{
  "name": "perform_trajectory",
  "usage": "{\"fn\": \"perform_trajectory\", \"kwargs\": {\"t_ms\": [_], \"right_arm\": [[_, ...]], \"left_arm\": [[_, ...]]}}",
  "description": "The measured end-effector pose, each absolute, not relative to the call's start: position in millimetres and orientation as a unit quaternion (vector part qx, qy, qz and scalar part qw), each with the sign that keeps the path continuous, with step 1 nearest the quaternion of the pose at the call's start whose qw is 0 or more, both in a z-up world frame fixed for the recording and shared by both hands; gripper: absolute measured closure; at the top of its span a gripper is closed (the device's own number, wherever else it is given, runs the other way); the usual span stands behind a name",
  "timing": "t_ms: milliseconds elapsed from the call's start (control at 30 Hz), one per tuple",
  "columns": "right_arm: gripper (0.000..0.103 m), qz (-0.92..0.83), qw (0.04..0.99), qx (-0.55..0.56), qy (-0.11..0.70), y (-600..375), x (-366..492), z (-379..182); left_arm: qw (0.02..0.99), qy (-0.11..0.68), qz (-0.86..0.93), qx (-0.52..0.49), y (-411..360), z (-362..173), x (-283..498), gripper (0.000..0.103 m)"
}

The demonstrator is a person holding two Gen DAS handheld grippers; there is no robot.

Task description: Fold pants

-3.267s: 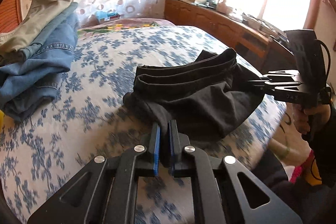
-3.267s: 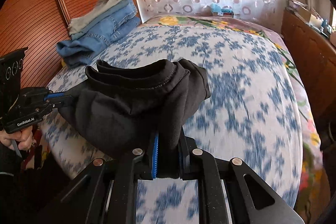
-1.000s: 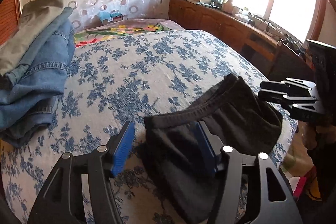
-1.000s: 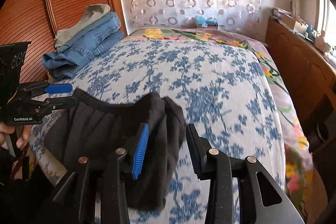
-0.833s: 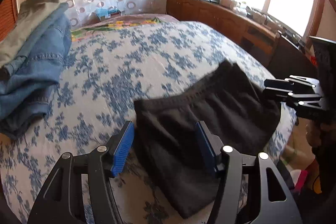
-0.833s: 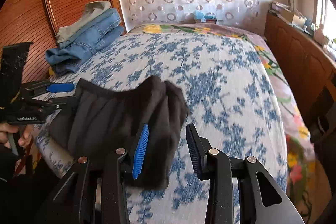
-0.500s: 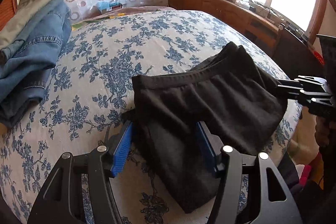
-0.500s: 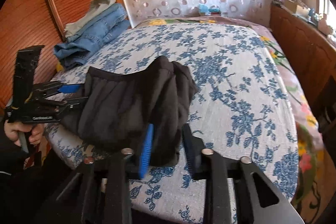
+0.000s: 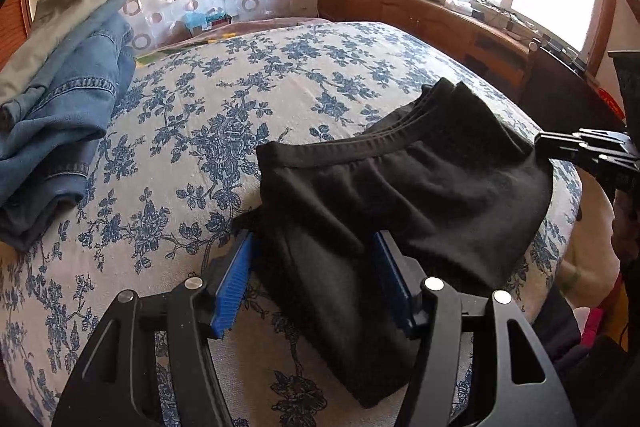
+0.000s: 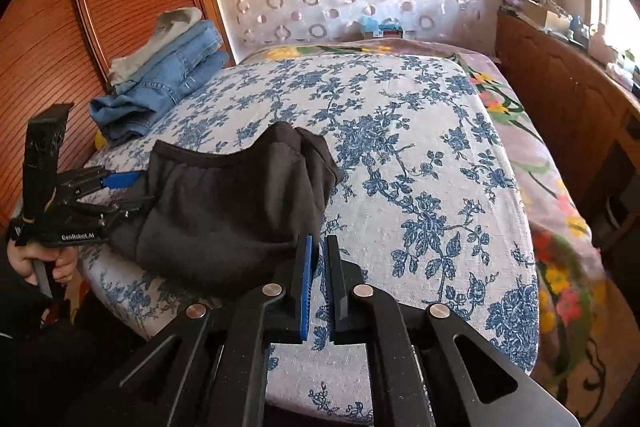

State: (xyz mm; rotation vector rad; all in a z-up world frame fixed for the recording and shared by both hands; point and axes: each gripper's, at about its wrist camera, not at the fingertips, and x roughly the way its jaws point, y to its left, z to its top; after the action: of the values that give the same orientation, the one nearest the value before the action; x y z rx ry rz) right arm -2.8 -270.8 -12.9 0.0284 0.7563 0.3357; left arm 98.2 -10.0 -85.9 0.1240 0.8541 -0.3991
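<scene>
Low at 6 o'clock in the left wrist view, the left gripper (image 9: pixel 314 281) has its jaws standing wide, straddling the near corner of the black pants (image 9: pixel 400 187); cloth lies between the blue pads (image 9: pixel 234 283) but neither pad visibly presses it, so not a grip. The pants sit folded into a thick bundle on the bed (image 9: pixel 192 107), near its edge, waistband running from 9 toward 2 o'clock, long axis roughly across the view. At 3 o'clock the right gripper (image 9: pixel 560 145) comes in at the far end of the bundle, tips at the fabric edge; contact can't be confirmed from here. Folded jeans stack (image 9: pixel 60 115) sits well apart at 9 o'clock. Right wrist view: right gripper (image 10: pixel 318 281) at 6 o'clock, jaws pinched to a thin slit with nothing between them; the pants (image 10: pixel 232 203) lie just beside it toward 10 o'clock, their edge touching or nearly touching the left pad's outer side. Left gripper (image 10: pixel 132 193) at 9 o'clock holds the opposite end between open jaws, a hand (image 10: pixel 40 263) under it. Judgement: left is the better-placed one, already around the cloth; right would have to reopen and shift toward 10 o'clock to take any fabric.
</scene>
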Motion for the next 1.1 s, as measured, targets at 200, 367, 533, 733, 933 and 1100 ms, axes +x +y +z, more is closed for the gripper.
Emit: {"fn": "perform_trajectory", "kwargs": {"t_ms": [200,367,533,733,933,1100], "right_arm": [[0.076,0.175,0.917,0.011,0.359,-262,12,-11],[0.073,0.173,0.913,0.010,0.370,-256,33,-20],[0.083,0.178,0.904,0.012,0.388,-252,52,-29],[0.101,0.132,0.922,0.019,0.362,-264,55,-23],[0.100,0.134,0.925,0.038,0.354,-273,52,-20],[0.074,0.145,0.923,0.026,0.356,-268,50,-19]], "left_arm": [[0.891,0.405,-0.194,0.062,-14,-88,96,0.032],[0.892,0.404,-0.196,0.059,-13,-88,96,0.030],[0.893,0.400,-0.198,0.059,-14,-89,95,0.027],[0.894,0.397,-0.201,0.057,-13,-89,94,0.027],[0.893,0.398,-0.200,0.056,-14,-89,95,0.027],[0.890,0.408,-0.198,0.053,-12,-88,96,0.027]]}}
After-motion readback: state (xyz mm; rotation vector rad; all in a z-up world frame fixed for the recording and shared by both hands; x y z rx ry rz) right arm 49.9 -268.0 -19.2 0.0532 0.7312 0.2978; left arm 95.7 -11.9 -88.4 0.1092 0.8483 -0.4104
